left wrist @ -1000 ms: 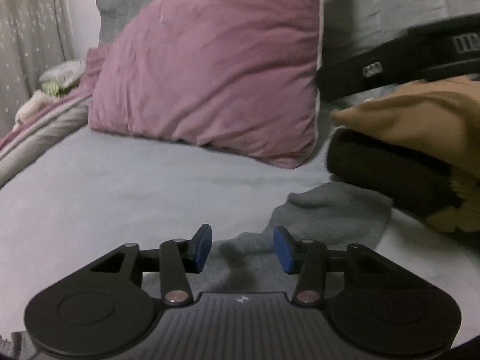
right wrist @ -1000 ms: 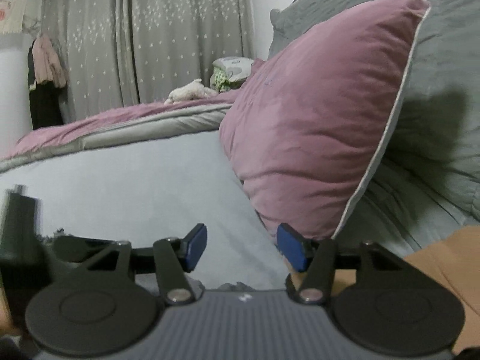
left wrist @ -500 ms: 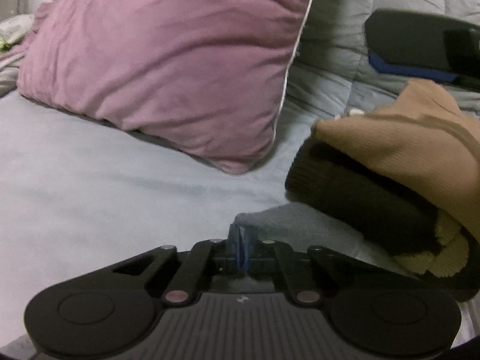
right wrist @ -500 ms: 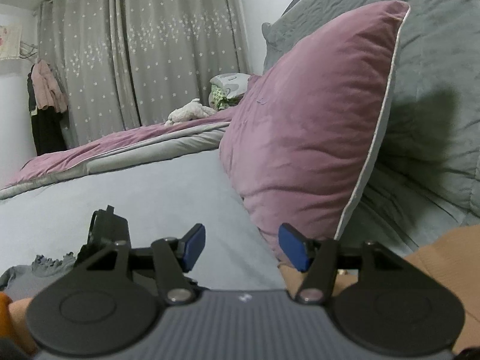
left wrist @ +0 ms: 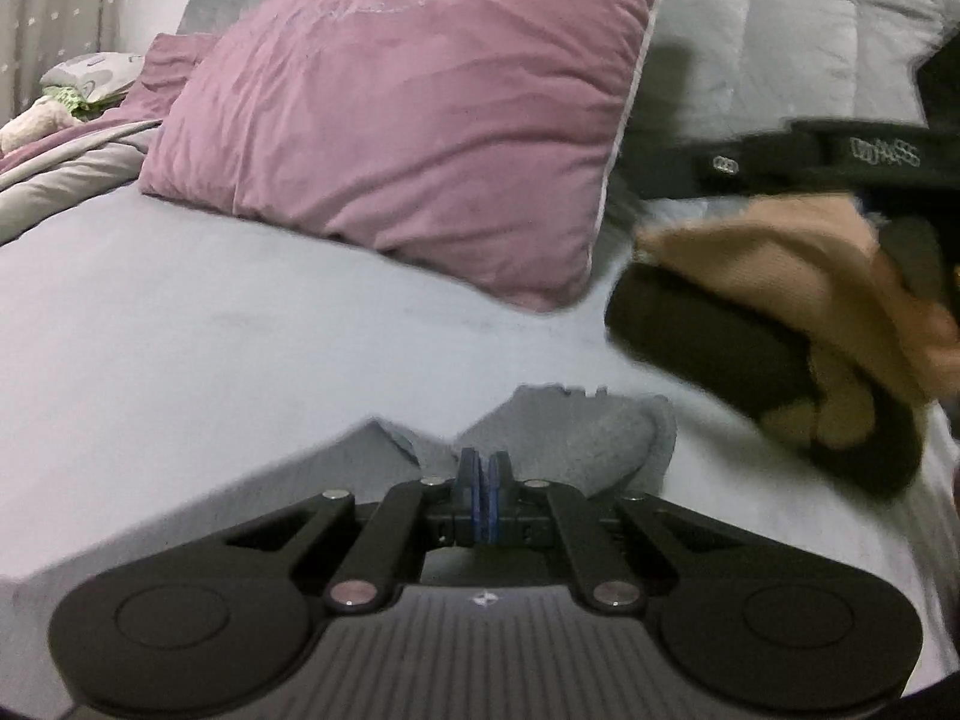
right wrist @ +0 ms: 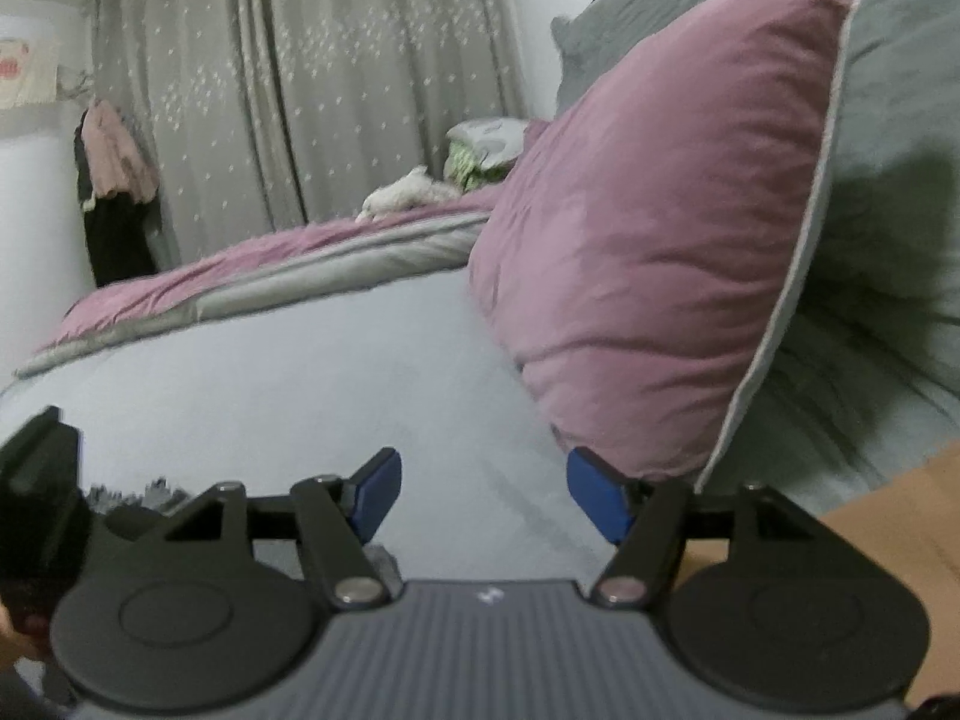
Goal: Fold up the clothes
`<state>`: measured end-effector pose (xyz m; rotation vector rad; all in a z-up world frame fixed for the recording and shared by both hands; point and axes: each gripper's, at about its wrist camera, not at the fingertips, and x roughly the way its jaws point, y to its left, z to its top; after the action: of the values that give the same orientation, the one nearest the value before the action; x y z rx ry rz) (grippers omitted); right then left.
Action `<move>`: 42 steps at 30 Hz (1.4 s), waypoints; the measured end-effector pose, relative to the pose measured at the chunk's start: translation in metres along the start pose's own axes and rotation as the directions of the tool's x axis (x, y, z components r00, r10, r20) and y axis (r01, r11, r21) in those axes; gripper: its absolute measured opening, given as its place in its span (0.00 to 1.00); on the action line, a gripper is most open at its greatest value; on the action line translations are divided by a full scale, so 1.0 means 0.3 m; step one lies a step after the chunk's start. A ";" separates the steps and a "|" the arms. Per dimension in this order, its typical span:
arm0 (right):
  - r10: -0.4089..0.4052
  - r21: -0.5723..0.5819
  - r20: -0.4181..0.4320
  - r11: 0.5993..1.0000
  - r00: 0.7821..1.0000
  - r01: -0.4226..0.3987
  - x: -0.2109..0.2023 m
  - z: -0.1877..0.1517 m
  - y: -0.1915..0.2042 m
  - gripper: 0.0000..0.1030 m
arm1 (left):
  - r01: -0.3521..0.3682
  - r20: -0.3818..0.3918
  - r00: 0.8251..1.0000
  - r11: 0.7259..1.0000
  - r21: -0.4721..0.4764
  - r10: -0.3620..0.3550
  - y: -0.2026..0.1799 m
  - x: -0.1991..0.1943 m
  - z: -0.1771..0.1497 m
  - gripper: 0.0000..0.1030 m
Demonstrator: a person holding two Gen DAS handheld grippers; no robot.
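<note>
Lifted since before, grey sock (left wrist: 576,438) hangs crumpled from left hand-held gripper (left wrist: 482,468).

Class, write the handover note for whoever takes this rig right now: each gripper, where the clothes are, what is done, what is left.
Left gripper: jaws shut on the grey garment, lifted off the bed.
Right gripper: open, empty, near the pillow.
Clothes: tan and dark pile at right, under the right gripper.
Done: grey garment gripped.
Left: fold it, then the rest.
</note>
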<state>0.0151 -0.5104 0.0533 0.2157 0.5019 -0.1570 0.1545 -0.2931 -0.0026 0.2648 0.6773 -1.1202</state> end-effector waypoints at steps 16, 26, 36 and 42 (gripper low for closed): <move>0.150 -0.100 -0.378 0.974 0.913 -0.201 0.273 -0.178 0.128 0.21 | -0.034 -0.043 0.998 0.999 0.002 0.035 0.006 -0.004 -0.097 0.02; 0.025 -0.185 -0.131 0.981 0.991 -0.049 0.147 -0.103 0.142 0.10 | -0.044 0.058 0.997 0.995 -0.095 0.050 0.046 -0.058 -0.060 0.08; -0.285 -0.179 0.109 0.937 0.952 0.301 0.026 -0.058 0.134 0.10 | -0.065 0.055 0.996 0.993 -0.094 0.070 0.026 0.057 -0.013 0.08; -0.412 -0.246 0.115 0.870 0.904 0.428 0.027 -0.046 0.161 0.10 | -0.023 0.067 0.997 0.989 -0.148 0.034 -0.021 0.186 0.032 0.08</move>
<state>0.0255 -0.4611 0.0457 -0.1669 0.5004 -0.5186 0.1671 -0.3421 -0.0291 0.1087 0.6890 -1.0418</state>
